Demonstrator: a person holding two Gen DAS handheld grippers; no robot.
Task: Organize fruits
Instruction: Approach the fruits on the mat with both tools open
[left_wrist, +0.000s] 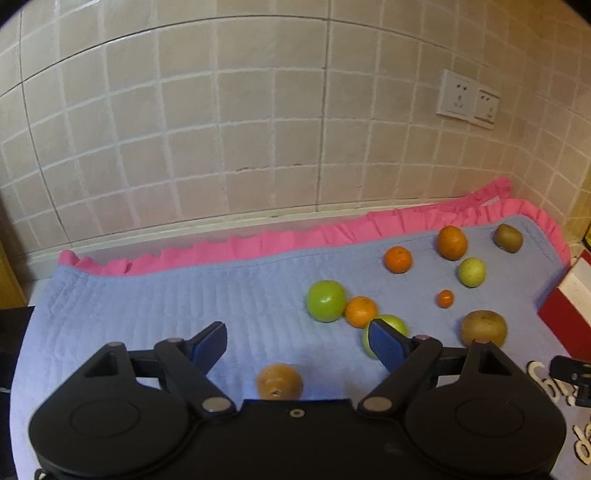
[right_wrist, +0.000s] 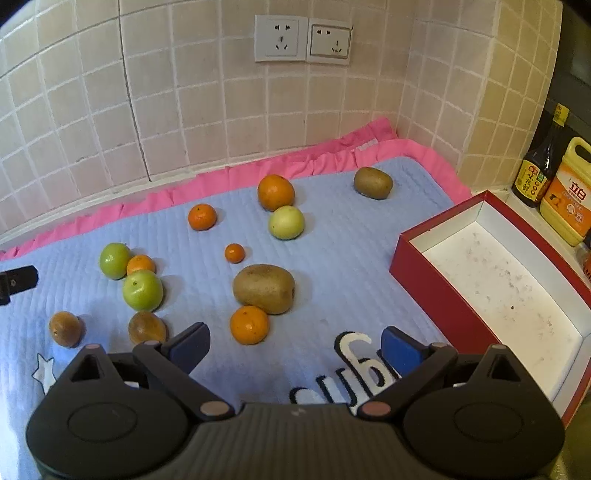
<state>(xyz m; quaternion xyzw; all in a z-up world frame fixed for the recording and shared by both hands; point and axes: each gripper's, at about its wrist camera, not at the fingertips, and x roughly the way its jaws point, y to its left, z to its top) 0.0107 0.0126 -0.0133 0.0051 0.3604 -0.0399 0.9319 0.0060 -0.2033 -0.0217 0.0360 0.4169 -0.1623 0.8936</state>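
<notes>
Fruits lie scattered on a blue quilted mat (right_wrist: 332, 258): several oranges, green apples and brown kiwis. My right gripper (right_wrist: 295, 345) is open above the mat's front. An orange (right_wrist: 249, 325) and a large kiwi (right_wrist: 264, 288) lie just beyond its fingertips. A red box (right_wrist: 436, 291) with a white inside stands to its right. My left gripper (left_wrist: 297, 343) is open too, with a small brown kiwi (left_wrist: 279, 381) low between its fingers, untouched. A green apple (left_wrist: 325, 300) and an orange (left_wrist: 360, 311) sit just beyond, and another green apple (left_wrist: 391, 325) shows behind the right finger.
A tiled wall with two sockets (right_wrist: 303, 38) rises behind the mat, whose pink frill (right_wrist: 221, 177) runs along the back. A dark sauce bottle (right_wrist: 537, 173) and a yellow jug (right_wrist: 569, 195) stand right of the box. The left gripper's tip (right_wrist: 18, 280) shows at the left edge.
</notes>
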